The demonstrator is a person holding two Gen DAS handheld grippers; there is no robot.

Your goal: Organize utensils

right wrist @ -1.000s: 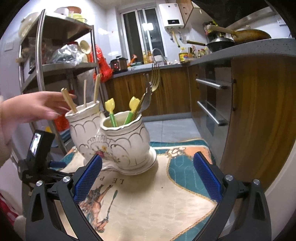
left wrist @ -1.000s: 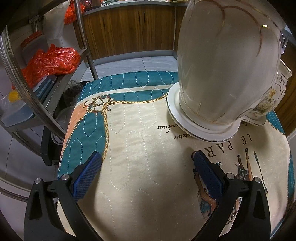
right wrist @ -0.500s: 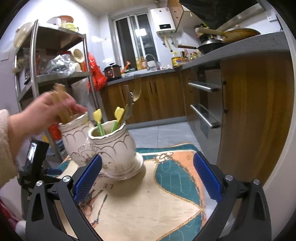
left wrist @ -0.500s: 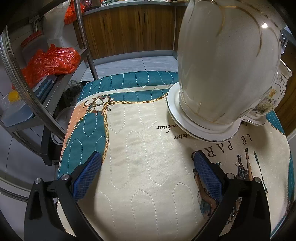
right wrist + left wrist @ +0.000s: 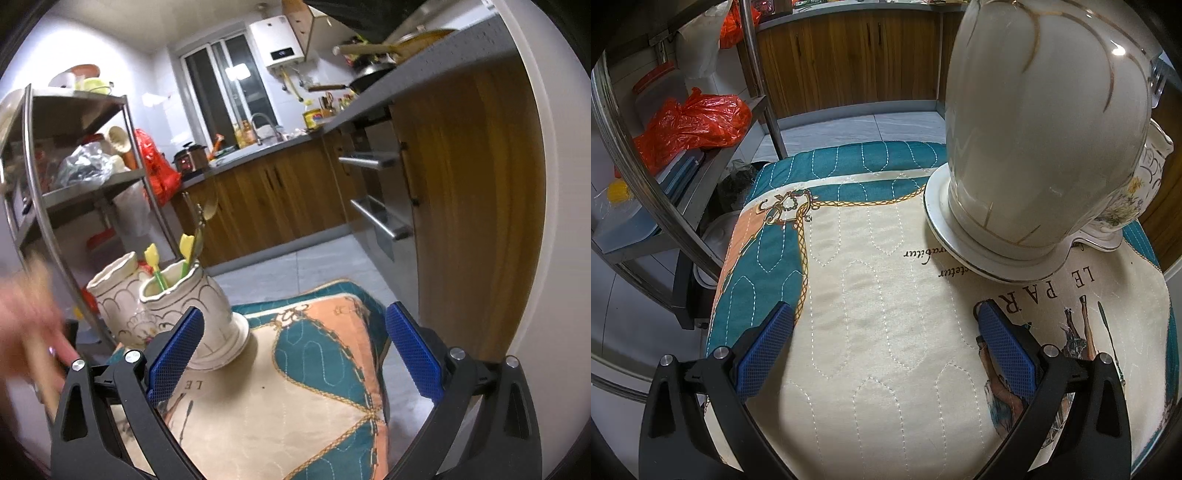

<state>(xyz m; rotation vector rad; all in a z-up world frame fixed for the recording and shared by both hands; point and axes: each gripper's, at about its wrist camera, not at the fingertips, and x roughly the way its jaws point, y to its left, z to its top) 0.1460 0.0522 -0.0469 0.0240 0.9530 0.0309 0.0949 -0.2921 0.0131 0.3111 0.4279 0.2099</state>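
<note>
Left gripper (image 5: pixel 882 325) fingers spread, empty, low over the quilted cloth (image 5: pixel 879 332) on the table, with the ceramic holder (image 5: pixel 1045 147) close at 1 o'clock. Right gripper (image 5: pixel 293 334) fingers also spread and empty; from it the holder (image 5: pixel 195 306) stands on the cloth at 10 o'clock, two-cupped, the near cup holding two yellow-topped green utensils (image 5: pixel 157 266) plus metal cutlery (image 5: pixel 201 221), the far cup (image 5: pixel 118 288) with nothing showing above its rim. A blurred bare hand (image 5: pixel 33 332) at 9 o'clock; what it grips, cannot tell.
</note>
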